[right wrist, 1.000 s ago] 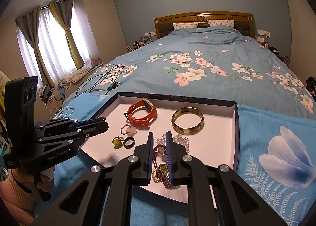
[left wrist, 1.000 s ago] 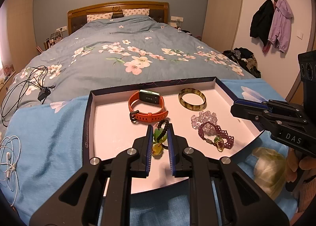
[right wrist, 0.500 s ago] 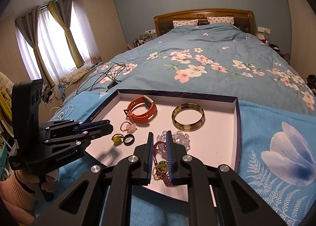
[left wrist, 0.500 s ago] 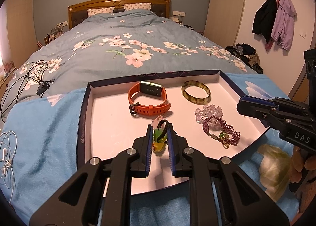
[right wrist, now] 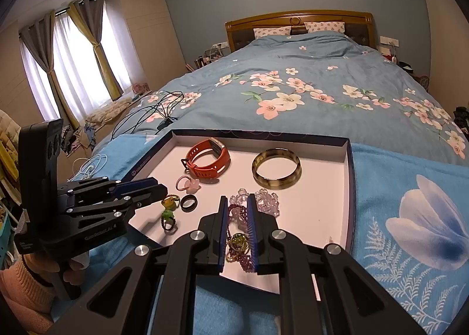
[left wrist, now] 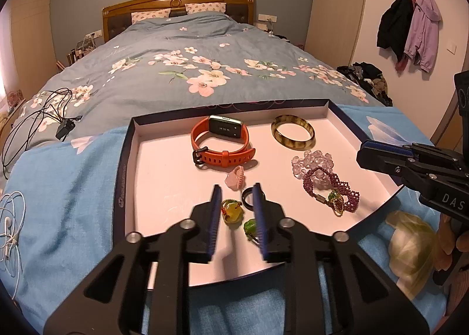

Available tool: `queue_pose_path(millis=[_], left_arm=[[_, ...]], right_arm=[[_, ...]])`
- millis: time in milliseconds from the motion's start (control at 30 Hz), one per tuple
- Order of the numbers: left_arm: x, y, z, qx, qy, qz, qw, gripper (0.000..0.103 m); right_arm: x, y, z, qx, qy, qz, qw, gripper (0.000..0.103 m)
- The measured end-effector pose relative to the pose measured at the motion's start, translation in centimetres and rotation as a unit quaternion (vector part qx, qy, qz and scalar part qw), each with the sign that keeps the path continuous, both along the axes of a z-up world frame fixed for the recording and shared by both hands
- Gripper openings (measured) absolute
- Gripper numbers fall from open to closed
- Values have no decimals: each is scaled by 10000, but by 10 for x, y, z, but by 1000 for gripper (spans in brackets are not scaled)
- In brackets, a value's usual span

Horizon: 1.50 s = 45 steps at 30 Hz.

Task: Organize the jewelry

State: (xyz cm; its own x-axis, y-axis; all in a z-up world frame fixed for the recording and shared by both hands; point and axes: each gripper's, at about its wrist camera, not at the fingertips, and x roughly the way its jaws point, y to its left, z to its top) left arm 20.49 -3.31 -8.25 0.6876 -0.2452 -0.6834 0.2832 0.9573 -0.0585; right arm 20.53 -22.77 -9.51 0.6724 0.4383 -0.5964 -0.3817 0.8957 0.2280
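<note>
Left gripper [left wrist: 236, 188] over the tray [left wrist: 126, 159], jaws opening; right gripper [right wrist: 236, 200] nearly closed, gripping nothing.
Between the left jaws lie a yellow ring [left wrist: 232, 211] and a green ring [left wrist: 250, 227] on the tray floor, neither pressed; a black ring [left wrist: 247, 196] sits just beyond. Farther back lie an orange watch [left wrist: 221, 146], a bangle [left wrist: 292, 132] and a pink ring [left wrist: 235, 178]. Purple bracelet [right wrist: 239, 239] lies beneath the right jaws, beside clear beads [right wrist: 265, 198].
</note>
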Motion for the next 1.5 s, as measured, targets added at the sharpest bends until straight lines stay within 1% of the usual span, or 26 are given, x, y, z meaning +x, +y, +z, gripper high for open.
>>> queue_pose_path(millis=[33, 100, 167, 200, 233, 267, 300, 333, 367, 400, 433, 500, 533, 567, 600, 633, 700, 800, 933, 1000, 1200, 1500], left_arm=[[-1, 0, 1, -1, -16, 2, 10000, 29], [-5, 1, 4, -9, -97, 5, 10000, 45], [-11, 2, 8, 8, -201, 22, 9998, 51], [-14, 3, 10, 7, -254, 41, 9997, 63], [-18, 5, 13, -14, -309, 61, 9995, 70], [-23, 8, 17, -24, -405, 96, 9991, 79], [-29, 9, 20, -1, -523, 133, 9985, 82], [-35, 11, 24, 14, -599, 145, 9981, 85], [-41, 12, 27, 15, -685, 158, 9975, 95], [-47, 13, 30, 3, -782, 174, 9968, 98], [-53, 14, 33, 8, -858, 185, 9961, 98], [-66, 16, 38, 53, -1029, 233, 9944, 98], [-72, 17, 40, 68, -1103, 279, 9935, 98], [-78, 18, 43, 68, -1175, 315, 9926, 98], [-85, 19, 45, 64, -1283, 373, 9910, 98], [-91, 20, 47, 62, -1373, 430, 9896, 98], [-108, 22, 53, 24, -1637, 508, 9852, 98], [-125, 26, 59, -41, -1841, 662, 9807, 98], [-140, 31, 65, -175, -2009, 797, 9762, 98], [-148, 31, 68, -158, -2114, 867, 9734, 98], [-166, 29, 71, -156, -2223, 931, 9704, 98], [-177, 26, 73, -145, -2337, 956, 9675, 98]], right_arm=[[-1, 0, 0, -4, -7, -11, 10000, 12], [-3, -1, 1, -1, -23, -24, 10000, 12], [-6, -2, 3, 4, -49, -48, 10000, 19], [-7, -3, 4, -1, -69, -80, 9999, 27], [-10, -4, 5, -4, -100, -132, 9999, 32], [-13, -5, 6, -2, -131, -157, 9998, 34], [-15, -6, 7, -3, -151, -177, 9997, 37], [-19, -7, 8, -3, -188, -229, 9996, 48], [-23, -9, 10, -6, -242, -294, 9993, 56], [-28, -9, 12, -12, -320, -346, 9989, 60], [-31, -10, 14, 0, -365, -355, 9987, 67], [-43, -8, 19, -42, -558, -396, 9976, 72], [-49, -7, 21, -102, -663, -431, 9968, 81], [-56, -5, 24, -184, -803, -499, 9954, 95], [-61, -4, 26, -217, -931, -555, 9939, 97], [-71, -4, 29, -210, -1144, -648, 9911, 96], [-87, -5, 32, -196, -1411, -794, 9866, 96], [-101, -6, 33, -253, -1590, -1000, 9819, 96], [-112, -5, 34, -286, -1714, -1101, 9786, 96], [-117, -2, 34, -347, -1769, -1100, 9774, 96], [-129, 3, 33, -266, -1795, -1086, 9774, 96], [-136, 2, 33, -194, -1861, -1094, 9762, 96]])
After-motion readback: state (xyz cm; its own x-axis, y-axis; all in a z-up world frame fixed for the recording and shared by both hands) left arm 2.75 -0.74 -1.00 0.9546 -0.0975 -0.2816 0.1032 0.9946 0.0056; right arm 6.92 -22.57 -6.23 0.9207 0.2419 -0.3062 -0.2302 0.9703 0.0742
